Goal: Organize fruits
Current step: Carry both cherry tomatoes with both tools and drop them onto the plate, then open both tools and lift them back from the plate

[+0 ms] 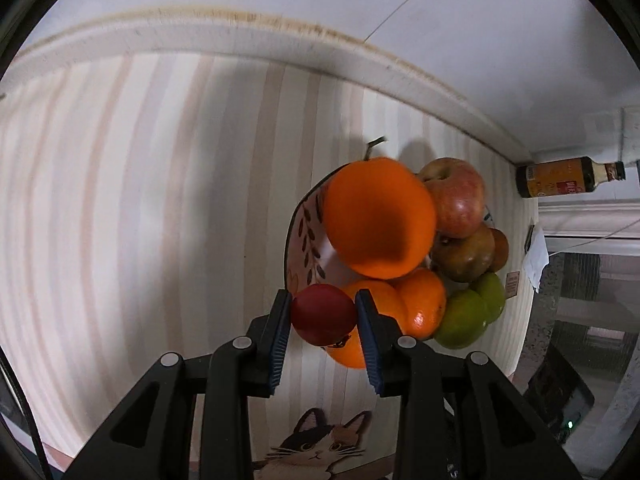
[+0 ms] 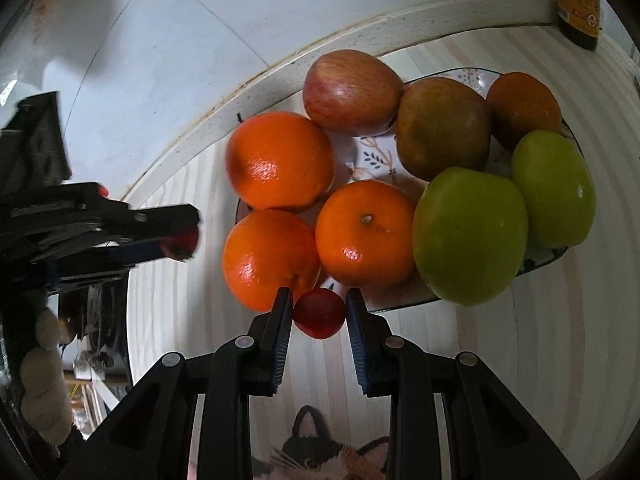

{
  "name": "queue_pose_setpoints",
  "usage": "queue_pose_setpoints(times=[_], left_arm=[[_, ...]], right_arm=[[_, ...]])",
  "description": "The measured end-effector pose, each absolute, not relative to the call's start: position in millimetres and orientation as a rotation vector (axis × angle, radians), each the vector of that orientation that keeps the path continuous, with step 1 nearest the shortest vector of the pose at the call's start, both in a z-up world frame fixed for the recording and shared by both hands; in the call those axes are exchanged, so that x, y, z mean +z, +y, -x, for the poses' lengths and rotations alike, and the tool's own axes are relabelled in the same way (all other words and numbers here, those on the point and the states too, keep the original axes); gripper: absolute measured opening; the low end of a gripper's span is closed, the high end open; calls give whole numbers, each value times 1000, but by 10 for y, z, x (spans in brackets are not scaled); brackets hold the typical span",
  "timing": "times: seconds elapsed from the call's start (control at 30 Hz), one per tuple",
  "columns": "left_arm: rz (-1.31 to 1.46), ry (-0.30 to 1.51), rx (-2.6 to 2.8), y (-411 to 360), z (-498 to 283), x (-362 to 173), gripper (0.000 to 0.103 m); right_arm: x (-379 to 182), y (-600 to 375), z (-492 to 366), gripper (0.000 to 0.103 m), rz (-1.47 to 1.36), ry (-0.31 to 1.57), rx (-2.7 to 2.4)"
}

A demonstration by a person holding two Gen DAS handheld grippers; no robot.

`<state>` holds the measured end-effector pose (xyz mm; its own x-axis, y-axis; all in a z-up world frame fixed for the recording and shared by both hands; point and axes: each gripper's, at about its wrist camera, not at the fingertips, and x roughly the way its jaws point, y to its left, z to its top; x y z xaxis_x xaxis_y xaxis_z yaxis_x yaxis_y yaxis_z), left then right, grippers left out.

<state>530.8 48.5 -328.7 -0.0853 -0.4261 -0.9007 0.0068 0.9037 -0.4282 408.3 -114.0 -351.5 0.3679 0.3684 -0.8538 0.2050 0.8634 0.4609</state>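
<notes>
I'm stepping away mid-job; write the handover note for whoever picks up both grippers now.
Left gripper: jaws shut on a small red fruit, held just short of the plate's near rim.
Right gripper: jaws shut on another small red fruit, also at the near edge of the plate.
Plate on the striped table: already holds three oranges, two green apples, a red apple and two brownish fruits.
Left to do: set both red fruits down; free space is tight.
</notes>
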Motion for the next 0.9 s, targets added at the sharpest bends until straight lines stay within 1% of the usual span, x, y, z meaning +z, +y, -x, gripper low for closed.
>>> queue_pose_setpoints(times=[0.23,0.3,0.33,0.43,0.5,0.57,0.6,0.63,0.67,0.7,0.73,0.77,0.8,0.83,0.9], left_arm=[[333,1645,-364,436,-5328,-3447,30],[334,1649,-360,449,-5325,-3458,31],[333,1653,-354,461,-5324,-3464,33],[330,1669,-331,488,-5318,-3495,34],[324,1675,-319,494,-5311,-3511,38],[307,1666,-302,513,-5297,-3495,48],[299,1659,-299,520,-5290,-3482,51],[290,1649,-292,536,-5273,-3456,60],[288,1638,-290,547,-5258,-3427,67],[281,1625,-291,563,-5237,-3391,69],[267,1613,-284,580,-5216,-3358,76],[235,1595,-269,598,-5179,-3301,85],[211,1579,-256,614,-5143,-3252,90],[178,1551,-237,636,-5085,-3177,92],[113,1507,-205,654,-4979,-3051,92]], right_arm=[[-3558,-1089,-4060,30,-525,1185,103],[-3591,-1077,-4043,30,-537,1184,102],[-3591,-1052,-4032,30,-540,1181,103],[-3582,-1031,-3984,30,-549,1171,106],[-3596,-1036,-3974,30,-561,1171,110],[-3572,-1104,-3962,31,-566,1178,109],[-3563,-1115,-3961,36,-568,1182,103],[-3554,-1134,-3967,47,-566,1182,96],[-3518,-1159,-3947,57,-572,1173,92],[-3490,-1184,-3942,83,-586,1163,100],[-3457,-1209,-3936,94,-596,1154,104],[-3386,-1227,-3907,94,-589,1144,100],[-3338,-1233,-3891,94,-577,1142,98],[-3284,-1240,-3872,94,-561,1138,98],[-3126,-1240,-3807,94,-461,1150,46]])
